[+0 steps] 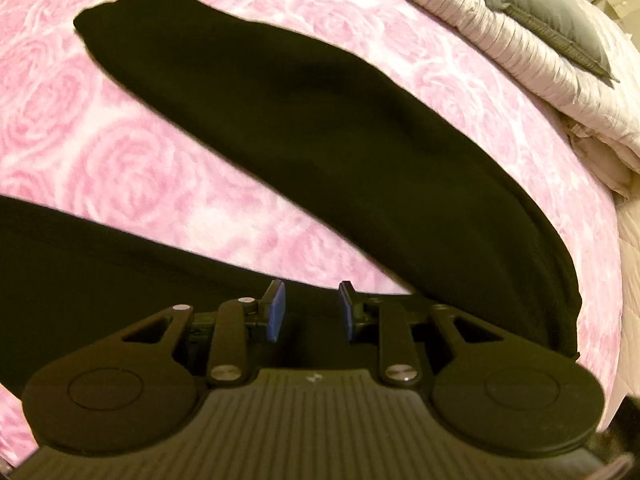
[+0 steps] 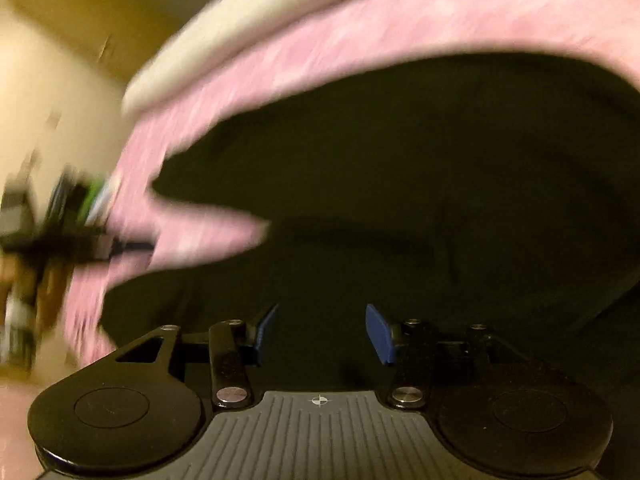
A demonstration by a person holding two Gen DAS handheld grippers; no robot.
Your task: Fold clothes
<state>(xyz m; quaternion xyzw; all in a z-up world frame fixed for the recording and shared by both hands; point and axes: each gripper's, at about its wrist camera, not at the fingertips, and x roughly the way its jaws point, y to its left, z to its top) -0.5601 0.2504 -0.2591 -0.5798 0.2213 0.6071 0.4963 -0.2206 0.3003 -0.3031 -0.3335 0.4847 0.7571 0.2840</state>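
Note:
A black garment [image 1: 280, 112] lies spread on the pink rose-patterned bed cover [image 1: 100, 140]. One long limb of it runs toward the upper left, and another part [image 1: 80, 260] stretches across the lower left. My left gripper [image 1: 311, 306] points down over the garment's near part. Its blue pads [image 1: 276, 308] stand apart with only flat cloth showing behind the gap. The right wrist view is smeared by motion. There my right gripper [image 2: 322, 332] hovers open above the same black garment [image 2: 420, 180], with nothing pinched between its pads [image 2: 378, 334].
A folded whitish quilt [image 1: 520, 48] with a grey pillow [image 1: 540, 12] on it lies along the bed's far right side. In the right wrist view the bed cover's edge [image 2: 180, 128] drops off to the left, beside blurred dark clutter [image 2: 60, 232] and a beige wall.

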